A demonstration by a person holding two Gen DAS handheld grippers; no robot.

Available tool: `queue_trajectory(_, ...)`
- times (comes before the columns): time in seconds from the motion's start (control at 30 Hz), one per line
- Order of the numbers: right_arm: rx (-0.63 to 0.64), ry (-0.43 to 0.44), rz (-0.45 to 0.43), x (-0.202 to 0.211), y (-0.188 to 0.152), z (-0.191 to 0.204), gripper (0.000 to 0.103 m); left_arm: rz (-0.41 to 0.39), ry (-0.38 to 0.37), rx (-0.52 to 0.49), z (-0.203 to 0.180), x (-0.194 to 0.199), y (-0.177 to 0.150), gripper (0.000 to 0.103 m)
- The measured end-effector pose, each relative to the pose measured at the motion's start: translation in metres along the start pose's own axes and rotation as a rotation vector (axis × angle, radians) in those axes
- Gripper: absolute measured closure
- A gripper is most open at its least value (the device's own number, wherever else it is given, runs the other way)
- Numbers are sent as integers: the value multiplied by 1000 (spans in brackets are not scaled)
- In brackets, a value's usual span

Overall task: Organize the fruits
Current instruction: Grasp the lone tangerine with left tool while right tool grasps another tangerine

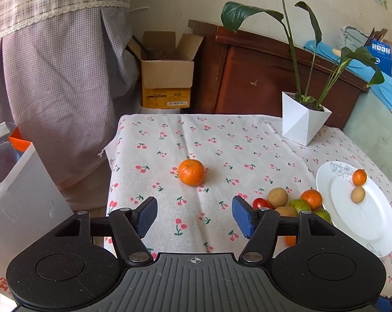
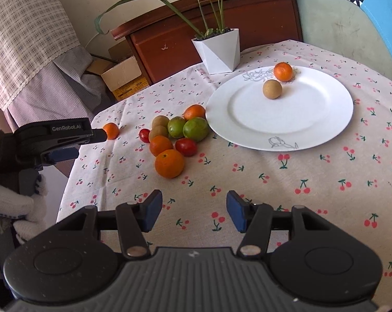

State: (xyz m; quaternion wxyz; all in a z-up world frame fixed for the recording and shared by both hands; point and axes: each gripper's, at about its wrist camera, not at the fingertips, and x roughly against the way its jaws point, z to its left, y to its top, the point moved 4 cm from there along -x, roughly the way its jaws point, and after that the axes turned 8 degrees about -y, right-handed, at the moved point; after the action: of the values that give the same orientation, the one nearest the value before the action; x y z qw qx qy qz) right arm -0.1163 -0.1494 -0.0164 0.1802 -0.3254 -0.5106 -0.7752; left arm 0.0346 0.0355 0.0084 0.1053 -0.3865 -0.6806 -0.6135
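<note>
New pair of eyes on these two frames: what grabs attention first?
The round white plate on the cherry-print tablecloth, holding one small orange mandarin and one tan round fruit near its far rim. Left of it lies a cluster of orange, green, tan and red fruits, and behind it stands an angular white plant pot.

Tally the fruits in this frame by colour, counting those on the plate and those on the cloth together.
Orange fruits: 5
Brown fruits: 3
Green fruits: 2
Red fruits: 2
Total: 12
</note>
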Motion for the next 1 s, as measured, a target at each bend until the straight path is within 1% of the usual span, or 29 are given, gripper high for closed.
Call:
queue_trajectory(0.13,-10,7,-1,-5,2,1,47,3,18,-17,4,-14,6,41)
queue_trajectory(0.23,-10,9,-7,-9,4,3,47,2,9,-16,6,-22,11,41)
queue_trajectory(0.47,-11,22,-18,-15,8,8,46,6,13,-60,7,-42,17,42)
queue_trajectory(0.6,5,18,-32,-19,11,12,46,9,10,-81,6,-50,18,46)
queue_trajectory(0.73,23,10,-48,-24,14,16,47,13,-4,-96,4,-56,18,55)
queue_trajectory(1.0,54,11,-63,-33,19,24,60,25,-2,-134,1,-63,13,67)
